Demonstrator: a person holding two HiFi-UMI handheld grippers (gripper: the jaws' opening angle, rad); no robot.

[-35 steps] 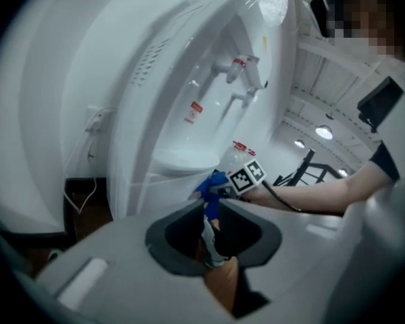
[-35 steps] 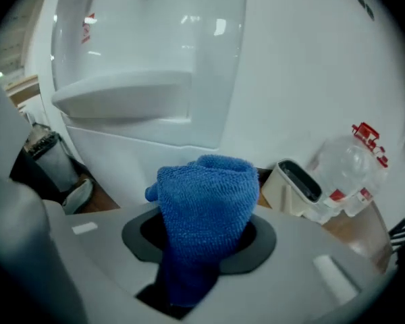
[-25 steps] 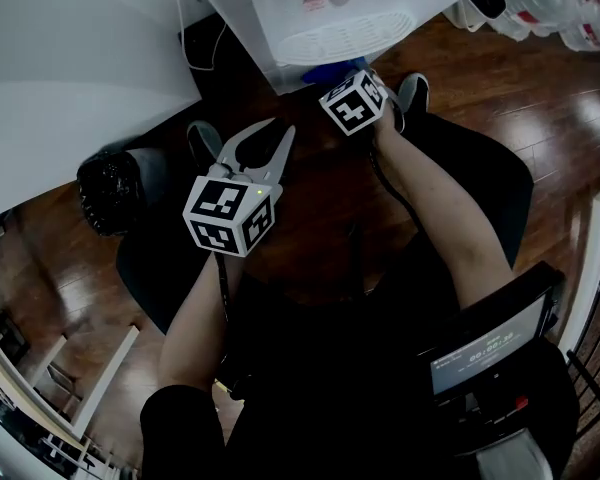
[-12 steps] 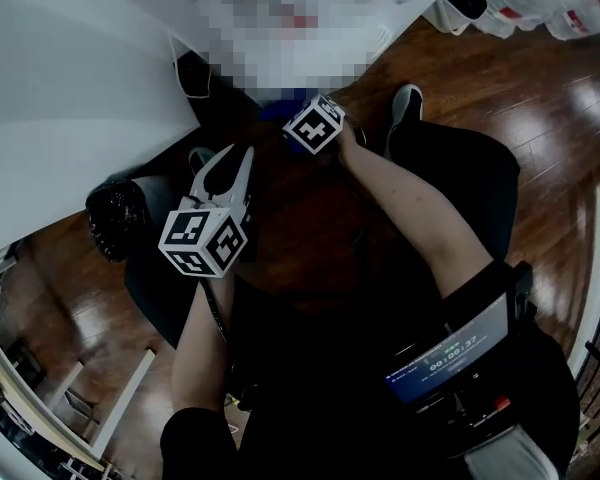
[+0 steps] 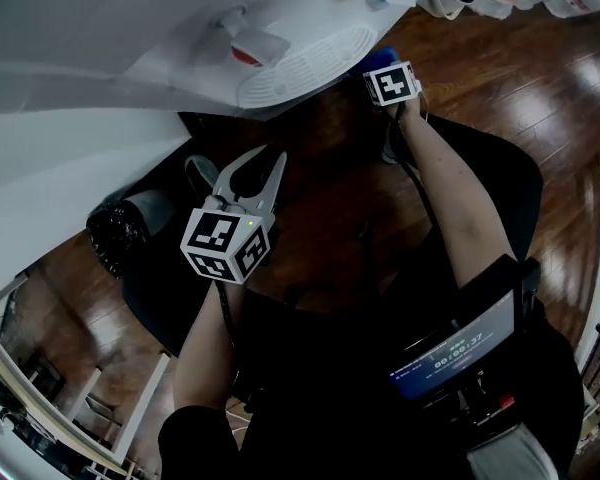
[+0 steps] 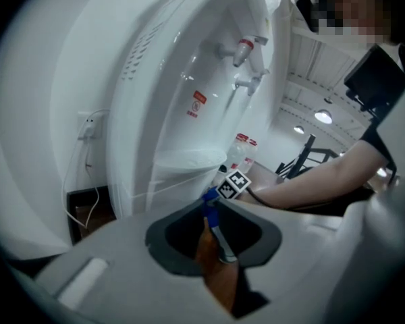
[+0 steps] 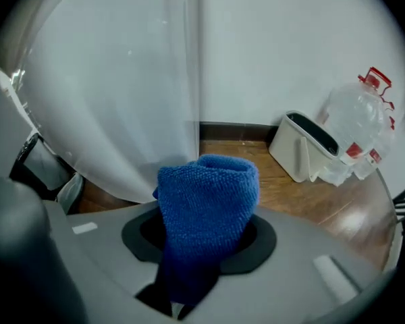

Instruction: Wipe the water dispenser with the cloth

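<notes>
Jaws of the right gripper [image 5: 384, 65] were clamped shut on a blue knitted cloth [image 7: 208, 201] — the fabric bunched thick between them and stood out past the tips, folded over at its top. That gripper pointed steeply down just beside the round white perforated drip tray [image 5: 305, 63] of the tall white plastic water dispenser [image 6: 182, 79]. The cloth sat close to the dispenser's curved lower panel; whether it actually touched the white surface could not be told. The left gripper [image 5: 268, 158] hung well apart from the cloth, over the dark wooden floor [image 5: 540, 78] — its jaws closed together, holding nothing. Clear plastic water bottles with red caps [image 7: 361, 127] stood on the floor off to one side, near a white bin [image 7: 304, 147].
</notes>
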